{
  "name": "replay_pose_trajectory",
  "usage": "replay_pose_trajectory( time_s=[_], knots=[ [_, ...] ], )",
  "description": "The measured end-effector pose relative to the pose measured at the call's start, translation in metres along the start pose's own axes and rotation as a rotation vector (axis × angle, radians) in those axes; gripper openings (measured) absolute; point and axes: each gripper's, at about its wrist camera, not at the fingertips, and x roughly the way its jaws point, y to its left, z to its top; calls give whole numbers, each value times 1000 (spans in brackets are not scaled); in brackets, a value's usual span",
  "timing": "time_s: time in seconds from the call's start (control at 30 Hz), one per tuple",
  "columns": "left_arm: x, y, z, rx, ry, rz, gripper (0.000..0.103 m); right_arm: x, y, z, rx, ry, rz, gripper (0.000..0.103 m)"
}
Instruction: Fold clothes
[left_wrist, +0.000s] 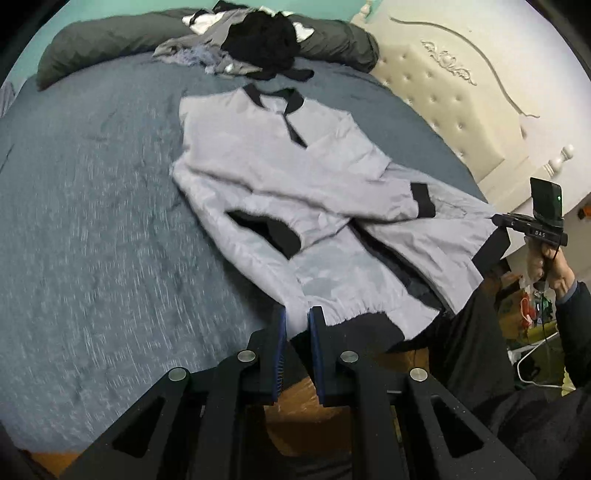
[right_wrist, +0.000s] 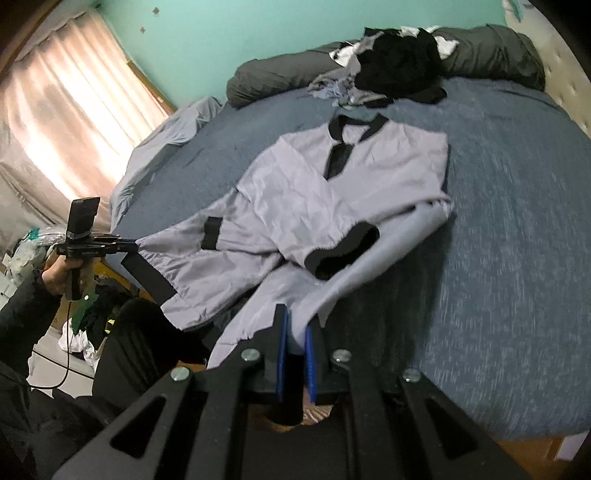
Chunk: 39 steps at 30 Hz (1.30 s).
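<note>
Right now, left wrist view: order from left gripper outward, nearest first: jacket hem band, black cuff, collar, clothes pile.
1. hem band, at the left gripper, near edge
2. black cuff, mid-jacket
3. collar, far end
4. clothes pile, by pillows

the jacket (left_wrist: 295, 192) is pale lilac-grey with black trim — black collar, black cuffs, black hem band, and a dark lining showing along its open front. the bed (left_wrist: 92, 221) cover is a heathered blue-grey, flecked with lighter streaks. the long pillow (left_wrist: 103, 40) at its far side is dark charcoal grey. the clothes pile (left_wrist: 258, 40) mixes black, grey and white pieces. the wall (right_wrist: 221, 33) is mint green, the curtain (right_wrist: 66, 96) a pinkish cream with soft vertical folds, the headboard (left_wrist: 443, 88) ivory with button tufting and carved scrolls. the left gripper (left_wrist: 296, 354) and right gripper (right_wrist: 295, 360) are black — each with blue pads on the fingers (left_wrist: 279, 354).
</note>
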Motion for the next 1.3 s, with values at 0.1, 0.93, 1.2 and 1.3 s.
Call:
replay_pose_trajectory(
  time_s=[0.1,0.93,1.2,1.3],
  knots=[
    [-4,-2,24,13,-23,6,14,-5,3,17,-12,-15,3,8],
    [145,182,314,-260,-124,36,15,145,-165,305,168,1,-113,8],
    [214,240,329,-426,-156,127,17,226,-237,315,309,43,-231,10],
    [215,232,325,-356,-174,118,18,224,-244,313,325,-5,-200,12]
  ],
)
